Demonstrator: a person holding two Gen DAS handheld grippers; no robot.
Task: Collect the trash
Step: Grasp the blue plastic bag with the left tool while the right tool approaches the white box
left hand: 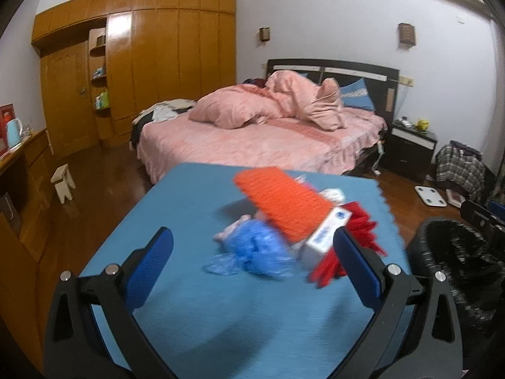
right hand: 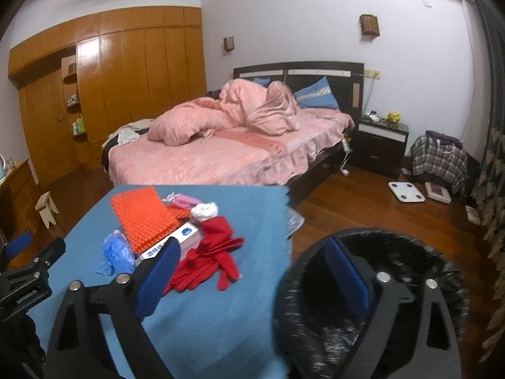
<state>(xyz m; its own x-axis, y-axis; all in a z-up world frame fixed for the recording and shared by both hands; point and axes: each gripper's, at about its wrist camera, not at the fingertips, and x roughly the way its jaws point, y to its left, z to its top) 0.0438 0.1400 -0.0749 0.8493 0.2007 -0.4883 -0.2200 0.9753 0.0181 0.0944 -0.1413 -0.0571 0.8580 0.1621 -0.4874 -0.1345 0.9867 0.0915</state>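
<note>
Bedroom setting; blue-covered table [right hand: 221, 315] nearest, pink bed [right hand: 205, 158] behind it, wooden wardrobe [right hand: 132, 72] along the far wall.

Left gripper [left hand: 252, 259]: jaws spread wide, nothing between the pads, aimed down at the clutter. Right gripper [right hand: 252, 271]: also spread and empty, one finger over the table, the other over the mouth of the black bin [right hand: 372, 300] standing just beside the table's right edge.

Trash sits heaped mid-table: crumpled blue plastic bag [right hand: 115, 255], white carton [right hand: 170, 241] under an orange textured mat [right hand: 143, 218], red gloves [right hand: 208, 259], a white wad [right hand: 205, 210] further back.

Step in hand, as I judge it: the approach, nothing picked yet. Next move calls for lowering one gripper over a single item, probably the blue bag as nearest the left, pinching it, then carrying it to the bin.
</note>
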